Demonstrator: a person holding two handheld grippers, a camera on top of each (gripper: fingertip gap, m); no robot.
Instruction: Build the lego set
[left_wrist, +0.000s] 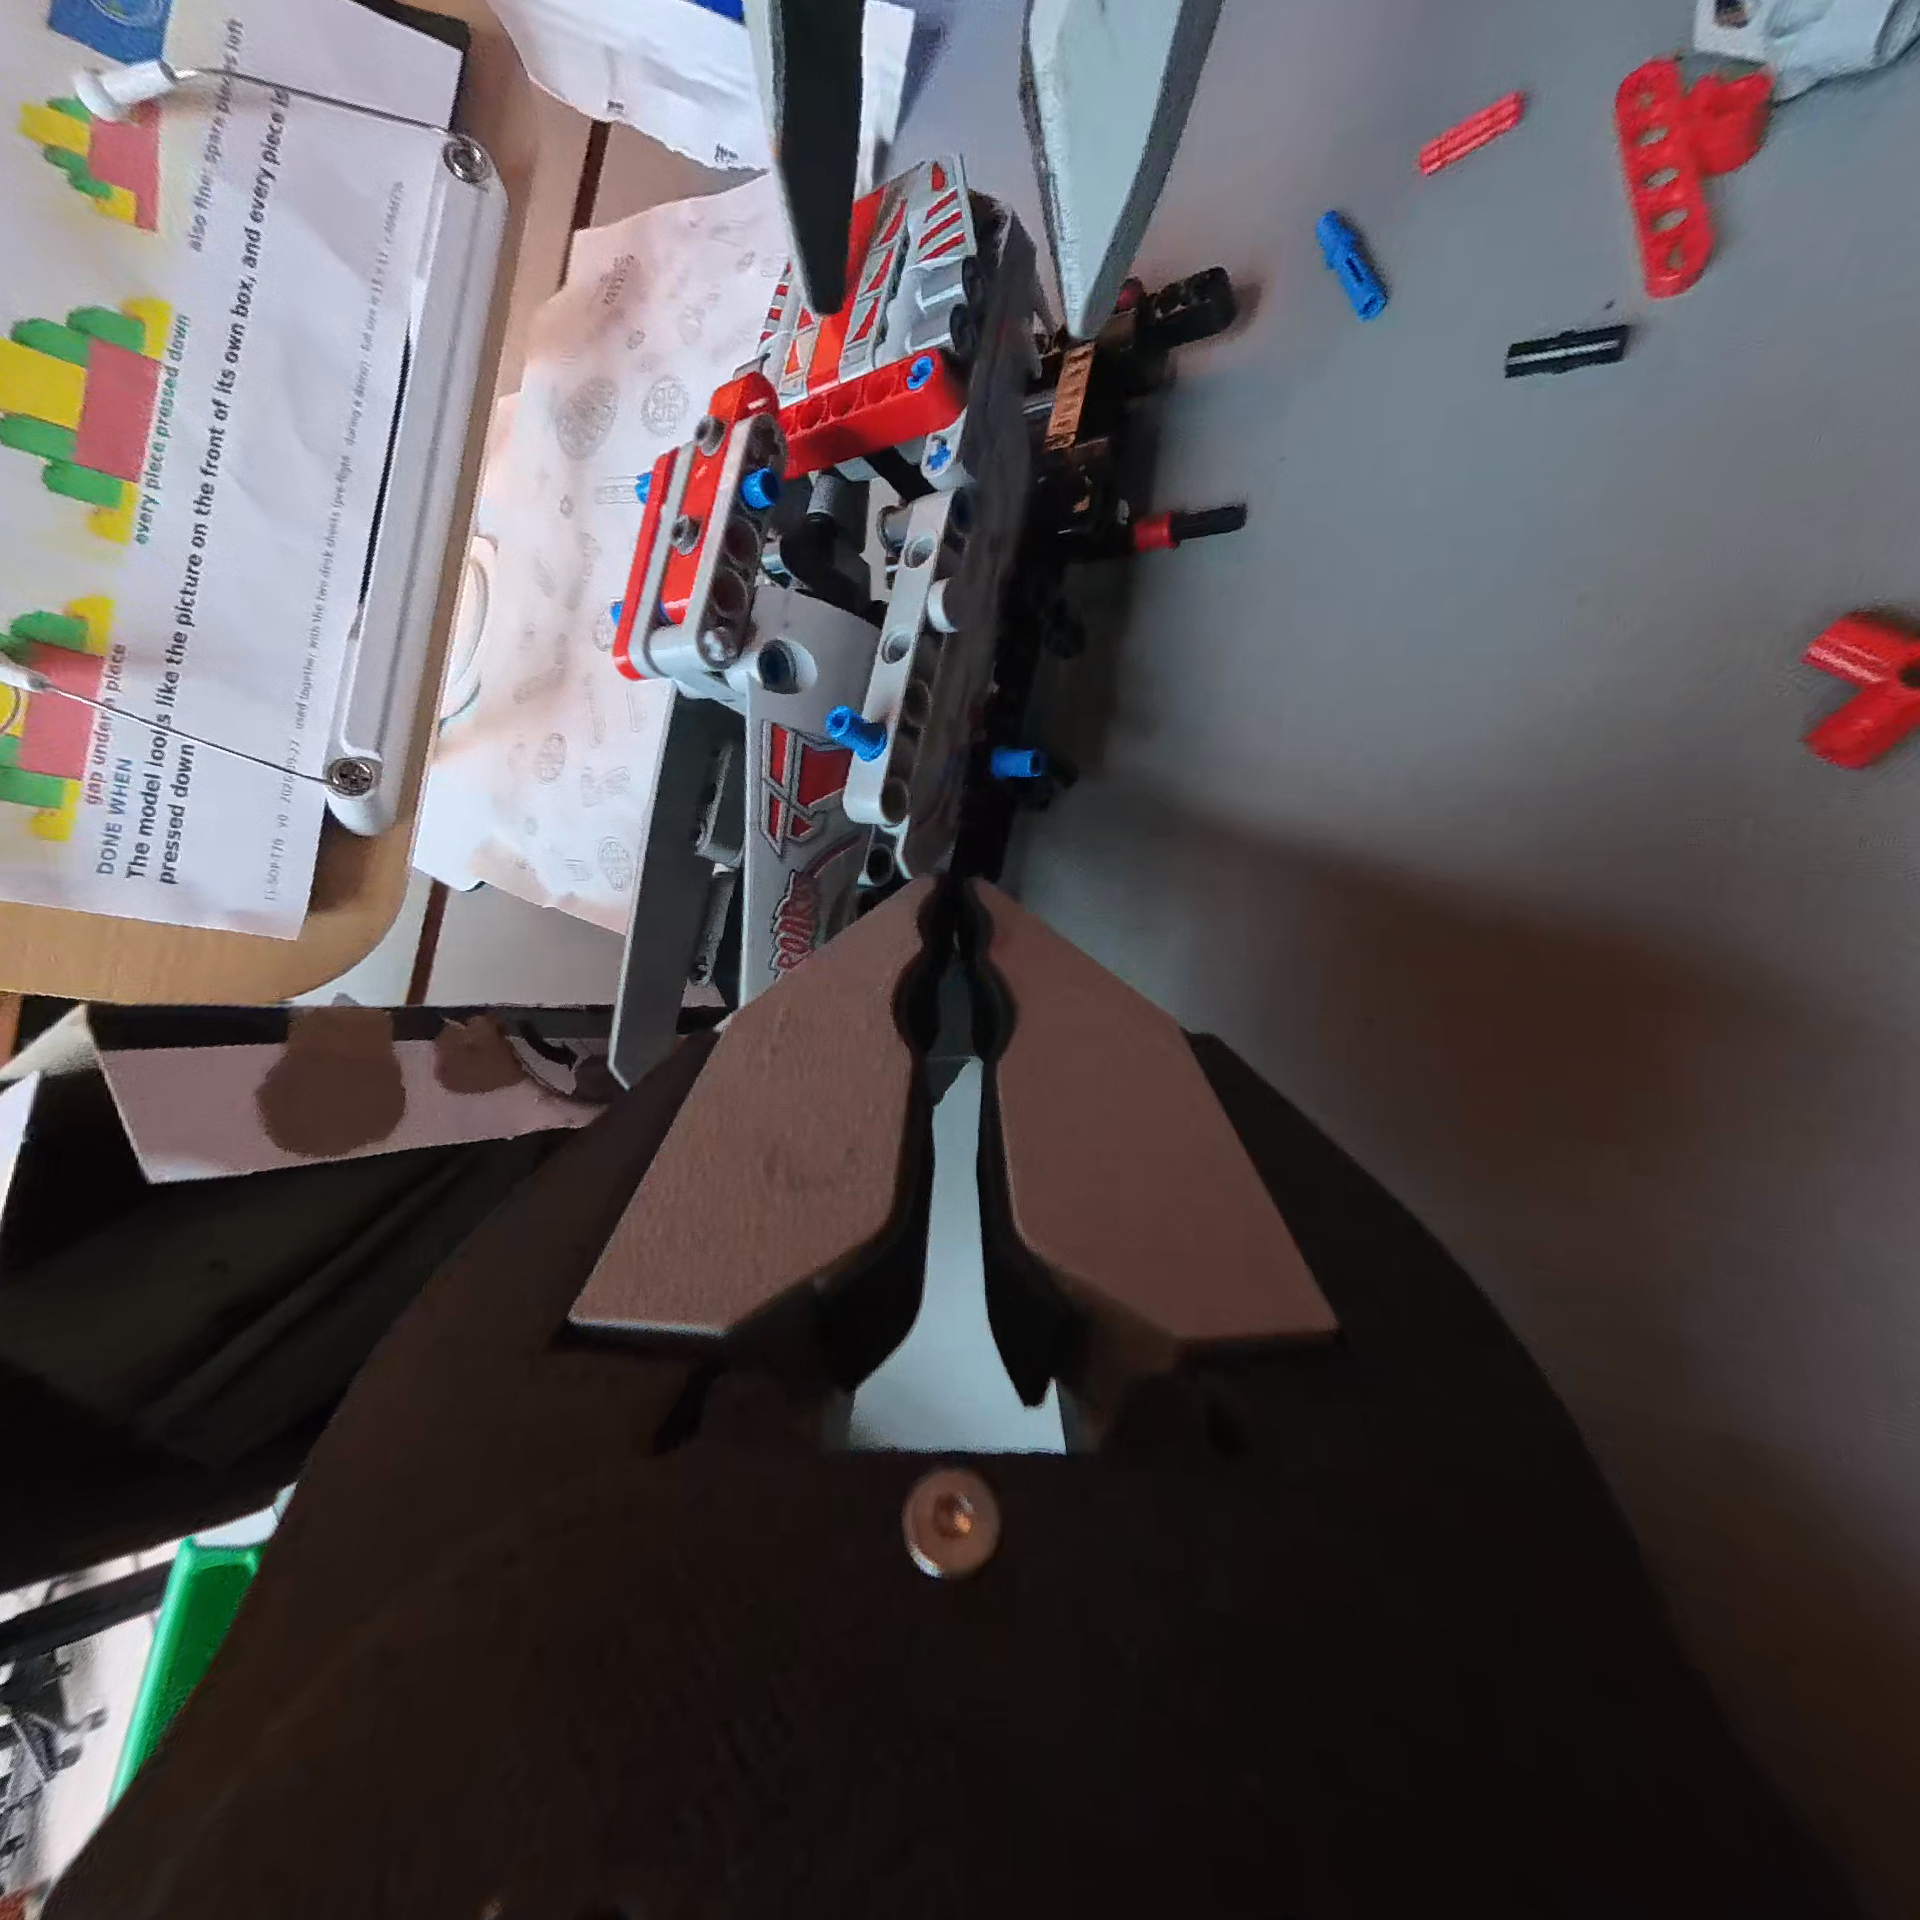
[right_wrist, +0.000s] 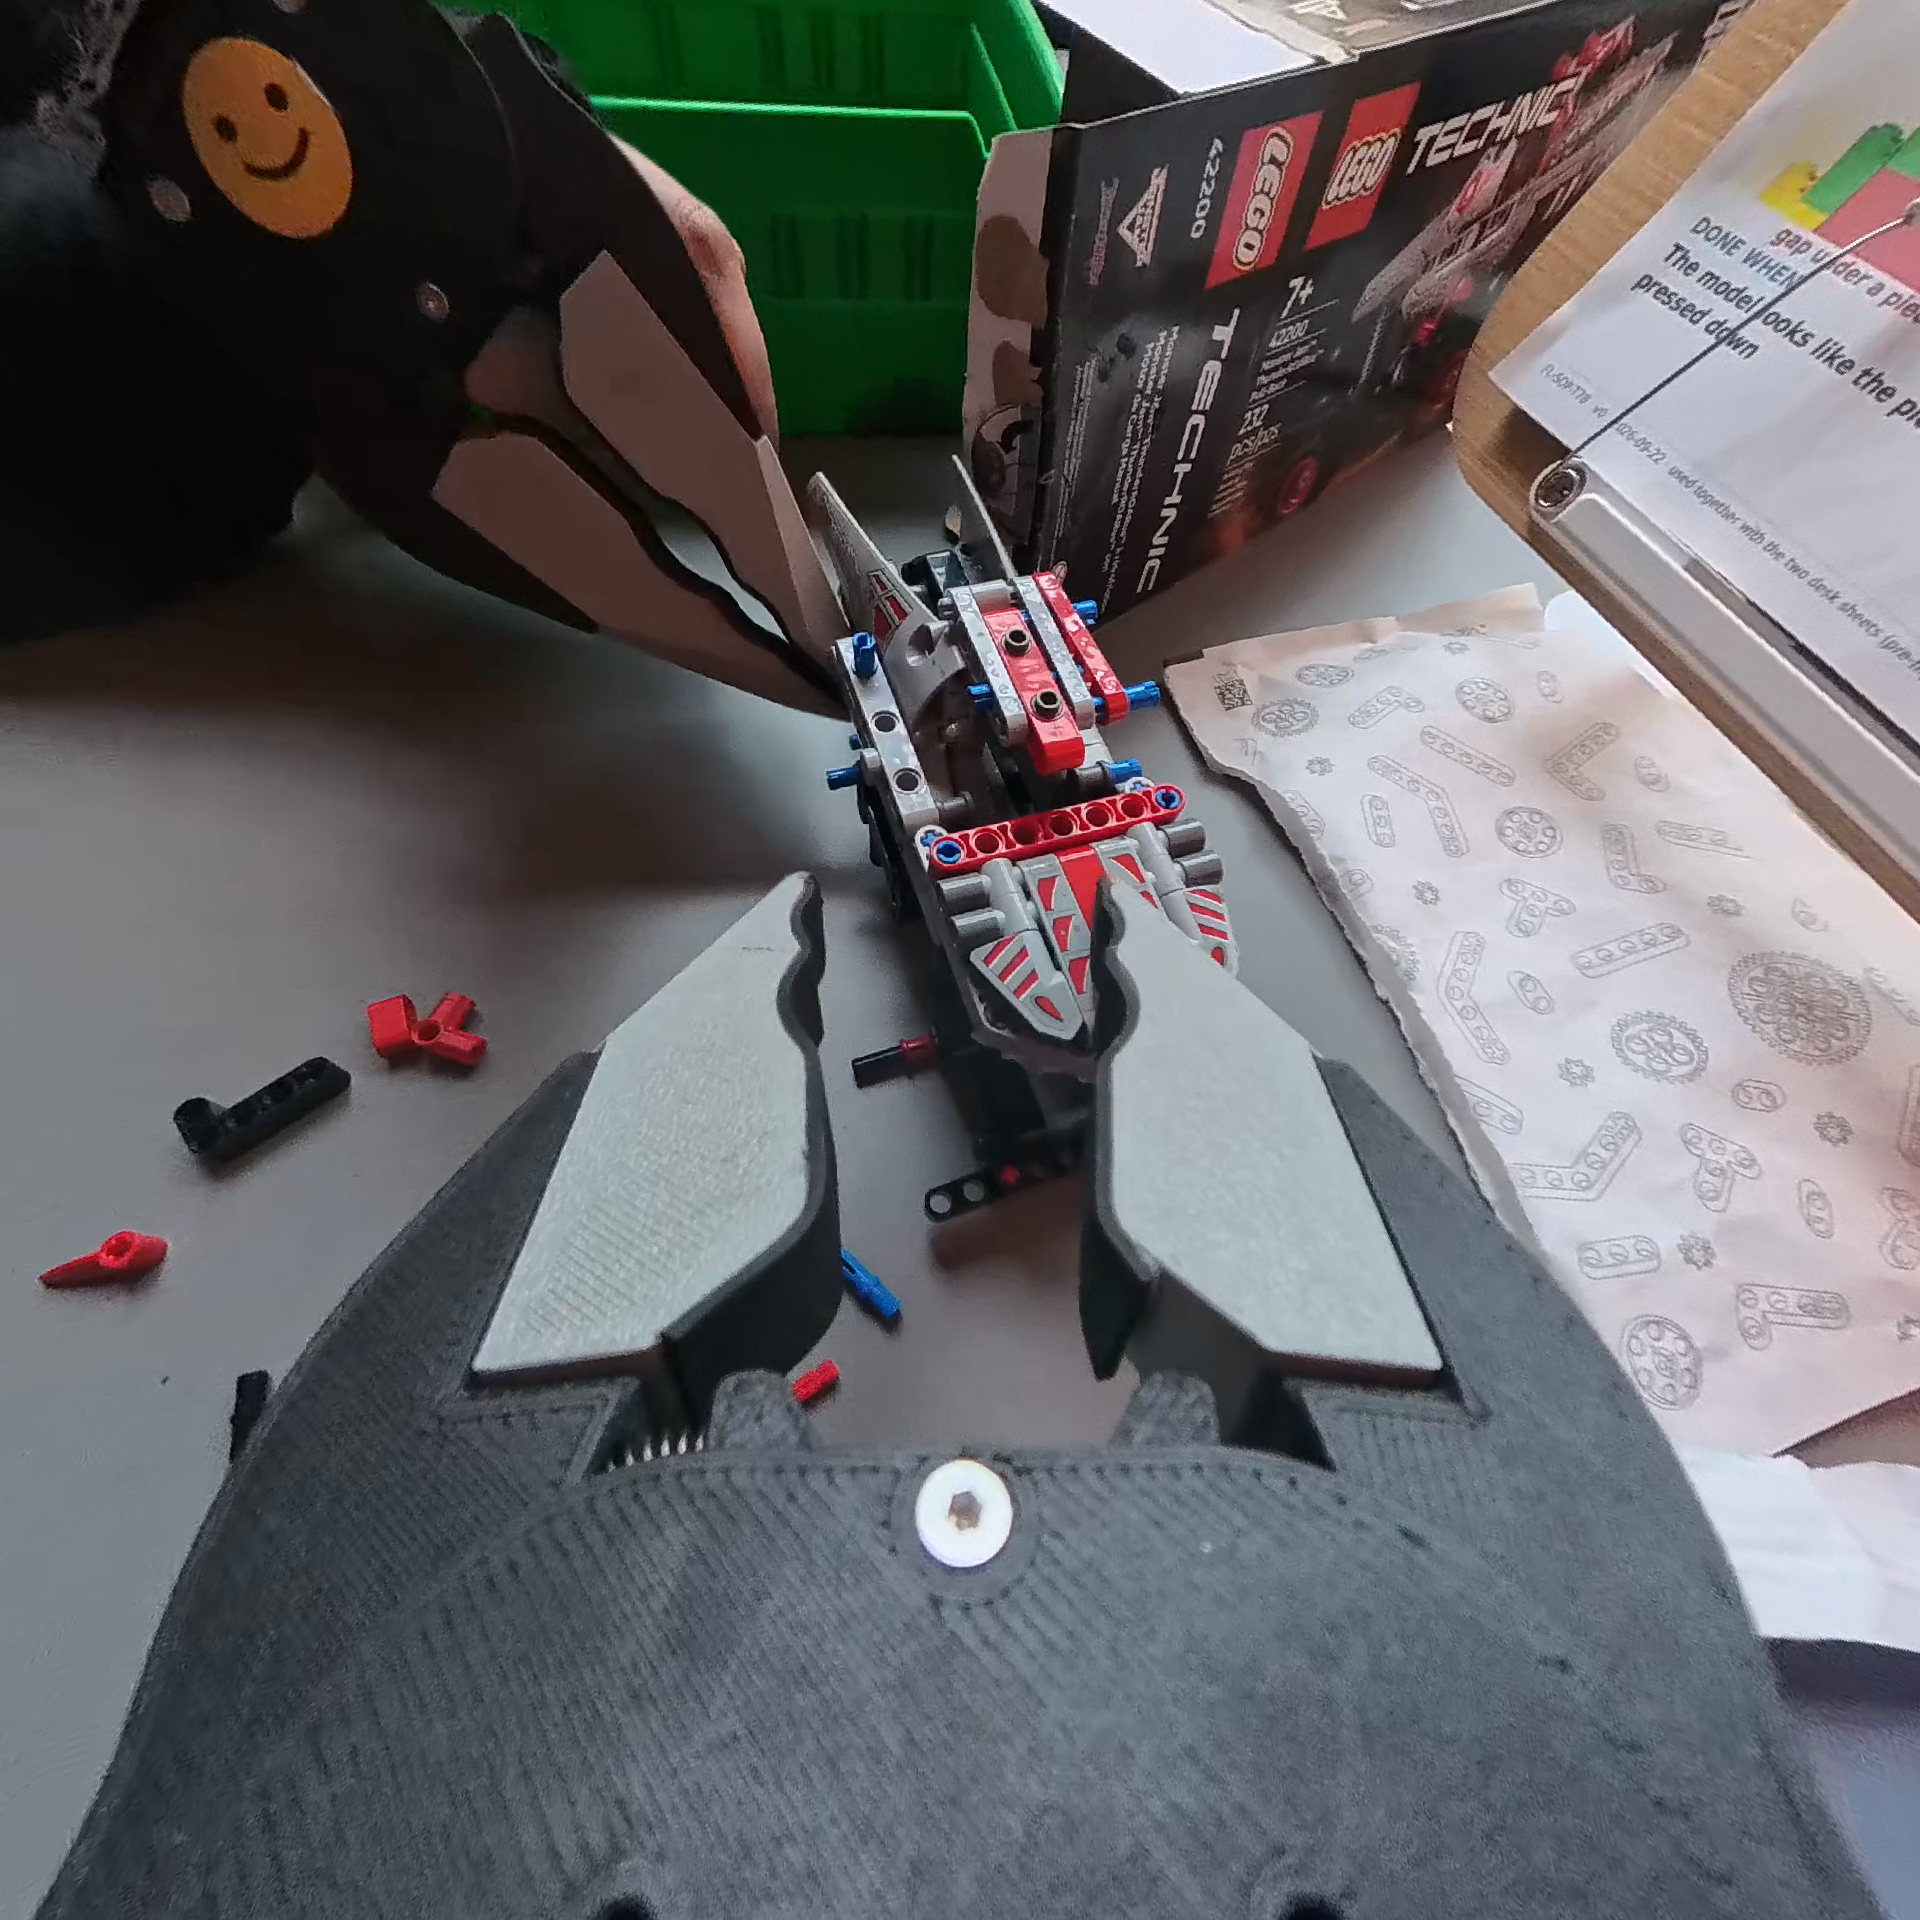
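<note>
Grey table bears one model, pinched by left claw; right claw spread around it.

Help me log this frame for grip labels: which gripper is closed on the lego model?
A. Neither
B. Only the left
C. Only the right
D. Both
B: the left gripper is pinched shut on the lego model's rear edge, while the right gripper stands open around its pointed front.

Half-built red-grey lego model — lying on table.
</note>
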